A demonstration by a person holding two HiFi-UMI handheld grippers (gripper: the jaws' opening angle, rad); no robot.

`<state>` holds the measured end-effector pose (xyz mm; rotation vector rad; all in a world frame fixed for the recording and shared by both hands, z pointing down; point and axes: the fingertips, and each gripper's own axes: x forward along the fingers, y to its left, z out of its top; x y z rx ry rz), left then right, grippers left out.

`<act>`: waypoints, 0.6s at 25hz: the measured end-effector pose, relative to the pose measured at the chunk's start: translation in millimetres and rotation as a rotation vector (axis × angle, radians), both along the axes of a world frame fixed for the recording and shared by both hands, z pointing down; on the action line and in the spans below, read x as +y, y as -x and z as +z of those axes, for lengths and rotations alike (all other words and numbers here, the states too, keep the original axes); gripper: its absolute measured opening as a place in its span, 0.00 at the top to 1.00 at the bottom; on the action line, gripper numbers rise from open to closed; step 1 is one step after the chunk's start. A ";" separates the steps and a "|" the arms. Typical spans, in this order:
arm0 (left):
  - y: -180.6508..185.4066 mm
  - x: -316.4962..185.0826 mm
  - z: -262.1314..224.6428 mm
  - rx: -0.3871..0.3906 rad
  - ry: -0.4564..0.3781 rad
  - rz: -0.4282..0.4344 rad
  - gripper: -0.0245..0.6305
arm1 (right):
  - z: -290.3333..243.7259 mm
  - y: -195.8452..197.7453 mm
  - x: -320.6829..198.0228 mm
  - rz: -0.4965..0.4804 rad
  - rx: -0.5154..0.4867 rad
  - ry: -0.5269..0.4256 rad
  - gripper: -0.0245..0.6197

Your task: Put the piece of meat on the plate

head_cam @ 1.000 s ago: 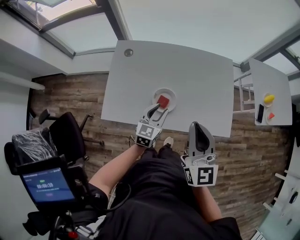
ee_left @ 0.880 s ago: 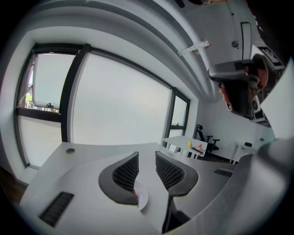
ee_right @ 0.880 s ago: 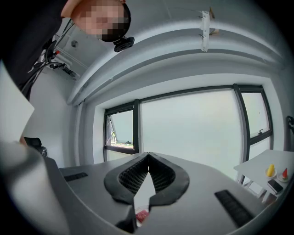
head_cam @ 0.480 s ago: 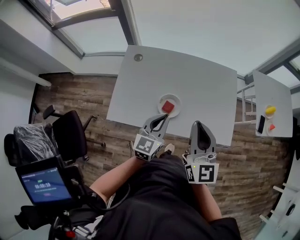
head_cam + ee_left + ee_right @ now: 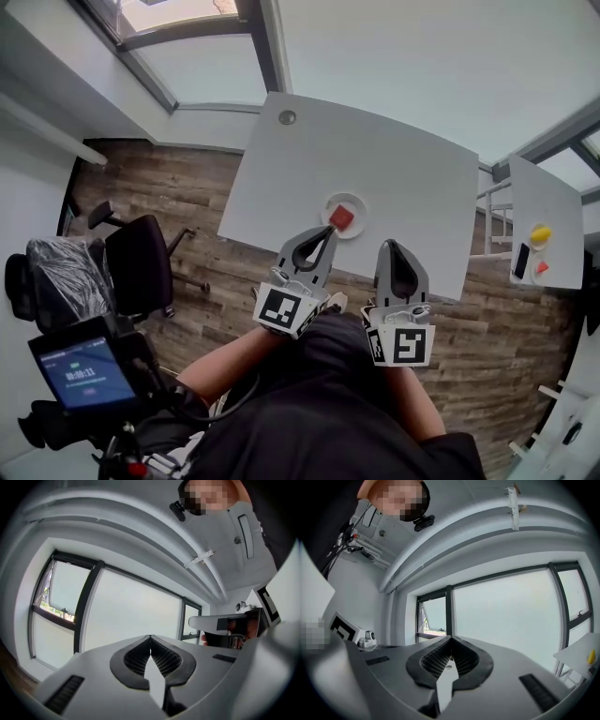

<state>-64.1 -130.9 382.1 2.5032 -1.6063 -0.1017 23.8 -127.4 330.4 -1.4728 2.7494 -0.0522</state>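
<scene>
White table (image 5: 394, 159) with 1 plate (image 5: 328, 210); wood-plank floor (image 5: 173, 183); windows (image 5: 136, 611).

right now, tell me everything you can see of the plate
The plate is small, round and white, with a smooth surface and a shallow raised rim; its material is too small to tell. It lies flat on the pale table, close to the near edge. A red, roughly square piece of meat lies on its middle, leaving a bare white ring around it. Nothing else shows on it, and only the head view shows it.
</scene>
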 end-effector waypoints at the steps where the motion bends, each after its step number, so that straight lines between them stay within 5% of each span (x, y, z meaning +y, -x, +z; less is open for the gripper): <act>1: 2.6 1.2 -4.6 -0.010 -0.018 -0.012 0.95 | -0.3 2.1 1.4 -0.002 0.010 -0.001 0.96; 15: 12.4 10.6 -17.1 -0.037 -0.080 -0.068 0.95 | 6.9 10.4 14.5 0.008 0.096 -0.004 0.96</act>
